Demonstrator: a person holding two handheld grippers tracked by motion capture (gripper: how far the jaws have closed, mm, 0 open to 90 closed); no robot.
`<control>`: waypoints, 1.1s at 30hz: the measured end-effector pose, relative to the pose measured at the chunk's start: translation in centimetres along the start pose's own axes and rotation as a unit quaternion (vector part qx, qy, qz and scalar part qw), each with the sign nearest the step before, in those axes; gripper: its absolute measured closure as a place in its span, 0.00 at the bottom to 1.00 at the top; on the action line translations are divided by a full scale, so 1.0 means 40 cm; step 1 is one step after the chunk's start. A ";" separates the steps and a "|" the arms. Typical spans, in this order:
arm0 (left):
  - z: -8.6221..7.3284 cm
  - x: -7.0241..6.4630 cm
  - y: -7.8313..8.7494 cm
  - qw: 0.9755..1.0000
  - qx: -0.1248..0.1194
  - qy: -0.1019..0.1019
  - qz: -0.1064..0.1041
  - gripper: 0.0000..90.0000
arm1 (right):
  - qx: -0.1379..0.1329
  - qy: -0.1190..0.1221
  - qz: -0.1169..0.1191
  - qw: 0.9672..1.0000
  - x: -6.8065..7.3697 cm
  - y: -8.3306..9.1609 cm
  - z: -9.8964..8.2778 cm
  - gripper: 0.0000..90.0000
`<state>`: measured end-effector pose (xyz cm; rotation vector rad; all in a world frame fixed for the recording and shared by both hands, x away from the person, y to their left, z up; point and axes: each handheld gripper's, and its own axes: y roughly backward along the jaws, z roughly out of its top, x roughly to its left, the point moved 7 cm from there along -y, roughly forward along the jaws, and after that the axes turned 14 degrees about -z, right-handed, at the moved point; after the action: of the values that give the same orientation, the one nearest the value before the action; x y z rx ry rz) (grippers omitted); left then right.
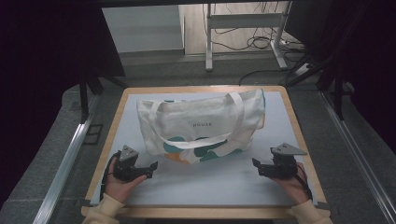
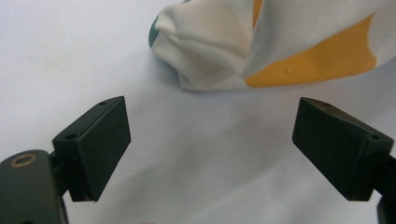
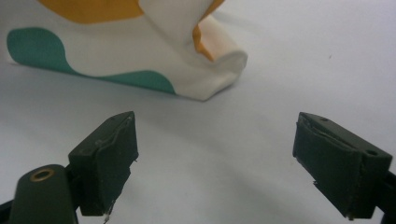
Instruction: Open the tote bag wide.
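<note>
The cream canvas tote bag (image 1: 201, 126) with teal and orange patches lies flat. The left gripper (image 1: 150, 168) and right gripper (image 1: 256, 166) flank its near corners, jaws wide and empty, likely poised to grasp them.

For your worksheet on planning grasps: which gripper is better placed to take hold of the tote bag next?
Probably the left gripper: its open fingers sit closer to the tote bag, at its near corner. The right gripper is farther off.

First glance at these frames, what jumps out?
The cream tote bag lying flat mid-table, with teal and orange blobs along its near edge and a handle looped over its front. Next, the two grippers flanking it at the near edge of the table: the left gripper and the right gripper, both open, apart from the bag and pointing inward toward its near corners.
</note>
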<state>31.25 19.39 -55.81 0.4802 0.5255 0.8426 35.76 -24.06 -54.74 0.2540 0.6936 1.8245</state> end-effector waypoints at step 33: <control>-0.007 0.012 0.027 0.999 -0.024 0.013 -0.028 0.29 | 0.006 -0.005 0.004 1.000 0.009 0.007 -0.020 0.31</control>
<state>30.72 20.45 -55.52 0.4097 0.5383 0.8067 35.02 -24.06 -55.28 0.2740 0.6985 1.8254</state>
